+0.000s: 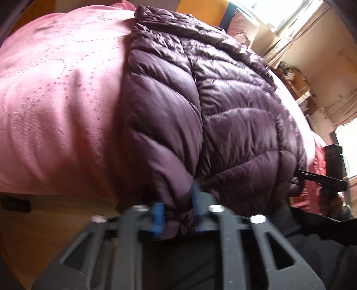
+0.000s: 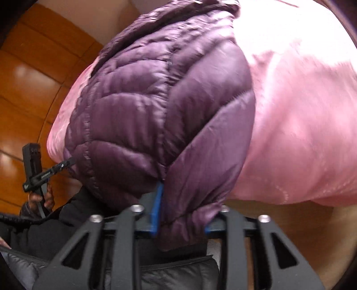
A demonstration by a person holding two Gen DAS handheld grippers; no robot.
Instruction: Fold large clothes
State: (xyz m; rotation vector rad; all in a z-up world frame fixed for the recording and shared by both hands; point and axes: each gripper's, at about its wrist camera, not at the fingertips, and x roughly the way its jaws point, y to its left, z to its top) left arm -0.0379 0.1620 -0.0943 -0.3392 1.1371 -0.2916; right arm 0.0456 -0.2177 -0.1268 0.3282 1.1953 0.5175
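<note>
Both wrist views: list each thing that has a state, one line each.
purple down jacket: lying on the bedspread, near hem lifted.
left gripper: shut on the jacket hem.
right gripper: shut on the jacket hem.
pink bedspread: spread out, lightly wrinkled.

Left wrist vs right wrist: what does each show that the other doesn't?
Only the left wrist view shows the window, the stacked boxes and the right gripper at the jacket's far hem.

Only the right wrist view shows the wooden floor and the left gripper seen from outside.

Both show the purple puffer jacket lying on the pink bedspread, with that view's own blue fingers pinching the near hem.
</note>
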